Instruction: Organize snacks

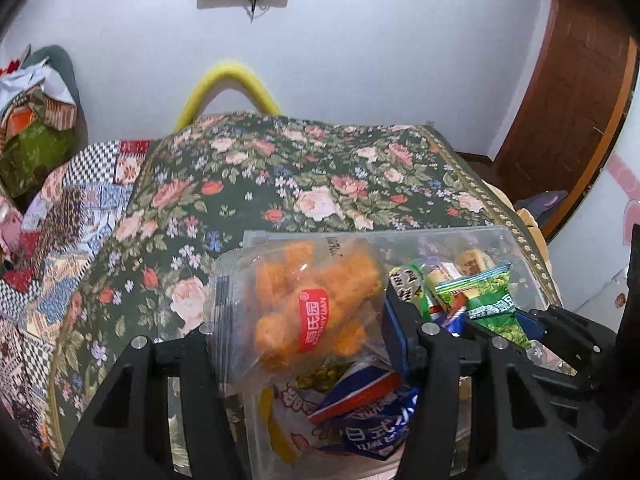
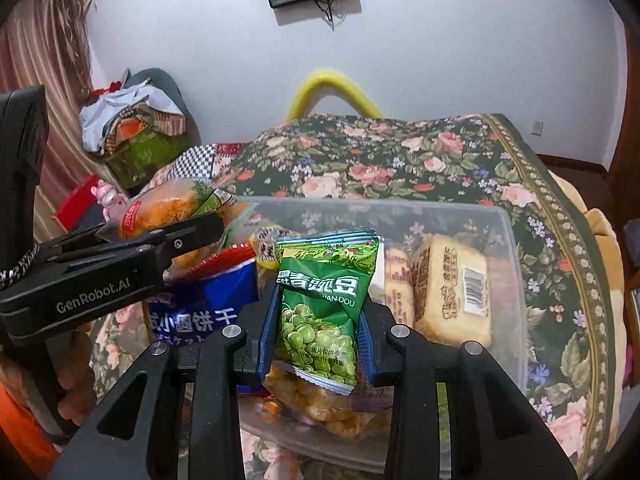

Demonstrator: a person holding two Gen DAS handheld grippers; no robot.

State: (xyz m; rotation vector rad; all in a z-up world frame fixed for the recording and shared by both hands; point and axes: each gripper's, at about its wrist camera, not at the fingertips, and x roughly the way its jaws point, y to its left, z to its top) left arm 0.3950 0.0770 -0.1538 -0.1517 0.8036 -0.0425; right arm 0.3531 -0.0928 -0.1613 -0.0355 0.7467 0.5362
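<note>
Sorting is well advanced: several packets already lie in the clear plastic bin (image 2: 508, 240). Left gripper (image 1: 308, 320) jaws clamp a clear bag of orange puffs (image 1: 316, 300); right gripper (image 2: 318, 320) jaws pinch a green pea packet (image 2: 324, 300), both unplaced.

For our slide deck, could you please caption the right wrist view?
Right claw shut on a green pea packet above the clear snack bin.

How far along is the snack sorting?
Done: several snacks, including wrapped cakes and a blue biscuit pack, already lie in the clear bin. In hand: the right claw is shut on a green pea packet and the left claw holds an orange snack bag, both over the bin. Left: releasing these two.
</note>
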